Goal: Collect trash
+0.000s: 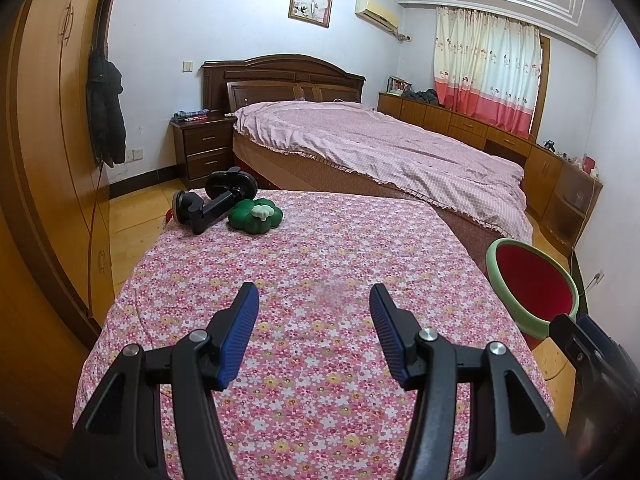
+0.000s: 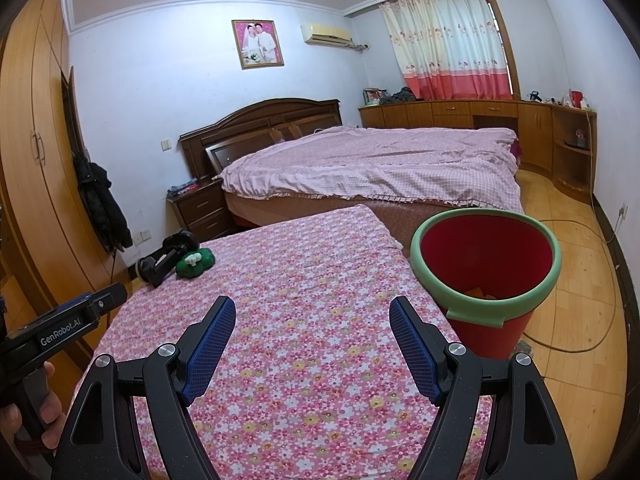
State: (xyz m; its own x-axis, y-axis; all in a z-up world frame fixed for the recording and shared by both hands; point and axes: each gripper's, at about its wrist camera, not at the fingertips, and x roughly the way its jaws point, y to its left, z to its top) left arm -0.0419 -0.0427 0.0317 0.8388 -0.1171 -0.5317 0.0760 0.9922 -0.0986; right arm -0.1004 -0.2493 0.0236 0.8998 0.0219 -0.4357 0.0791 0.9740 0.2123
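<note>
A red trash bin with a green rim (image 2: 486, 268) stands on the floor at the right edge of the flower-cloth table (image 2: 304, 320); small scraps lie at its bottom. It also shows in the left wrist view (image 1: 532, 284). My left gripper (image 1: 314, 300) is open and empty over the near half of the table (image 1: 320, 264). My right gripper (image 2: 312, 312) is open and empty over the table, just left of the bin. A green flower-shaped object (image 1: 256, 216) and a black suction mount (image 1: 216, 200) lie at the far left corner.
A bed with a pink cover (image 1: 380, 148) stands behind the table. A wooden wardrobe (image 1: 44, 152) runs along the left. A nightstand (image 1: 204, 152) is beside the bed. A cable (image 2: 580, 320) lies on the wood floor right of the bin.
</note>
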